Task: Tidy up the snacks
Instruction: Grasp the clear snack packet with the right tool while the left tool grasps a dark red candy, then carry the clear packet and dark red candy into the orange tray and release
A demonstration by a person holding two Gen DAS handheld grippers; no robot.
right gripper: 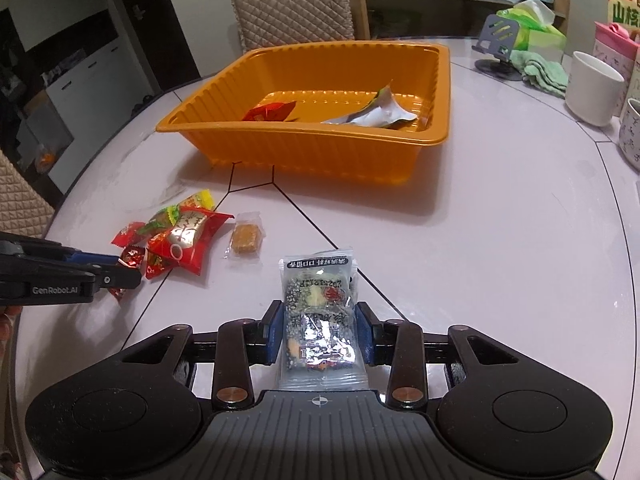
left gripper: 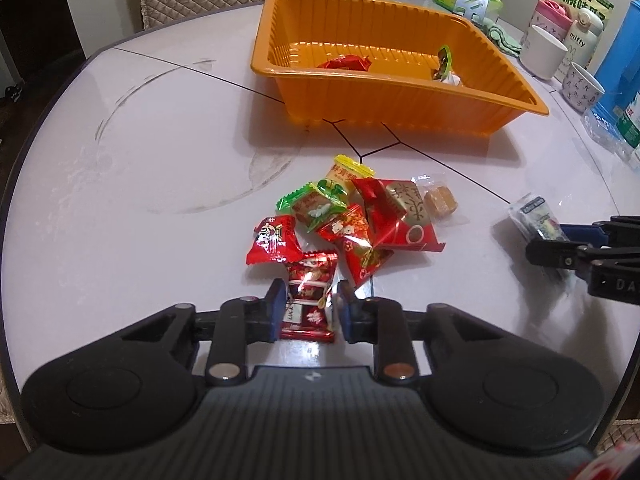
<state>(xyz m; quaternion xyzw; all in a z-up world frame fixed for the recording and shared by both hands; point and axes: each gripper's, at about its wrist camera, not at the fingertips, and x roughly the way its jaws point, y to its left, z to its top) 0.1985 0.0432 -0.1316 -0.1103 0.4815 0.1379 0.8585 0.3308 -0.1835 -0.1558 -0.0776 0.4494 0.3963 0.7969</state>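
An orange tray (left gripper: 400,92) (right gripper: 320,148) sits mid-table with a red snack (left gripper: 344,63) and a green-white wrapper (left gripper: 445,65) inside. A pile of wrapped snacks (left gripper: 352,216) (right gripper: 176,236) lies in front of it. My left gripper (left gripper: 310,306) has its pads around a dark red snack packet (left gripper: 308,300) lying on the table. My right gripper (right gripper: 319,330) has its pads around a clear sesame snack packet (right gripper: 318,312), also seen in the left wrist view (left gripper: 536,216). A small brown candy (left gripper: 440,200) (right gripper: 245,237) lies beside the pile.
White mugs (left gripper: 543,51) (right gripper: 592,88), a snack box (left gripper: 576,4), a blue container (left gripper: 620,56), a green cloth (right gripper: 546,74) and a phone stand (right gripper: 496,46) crowd the table's right side. A quilted chair (right gripper: 292,6) stands behind the table.
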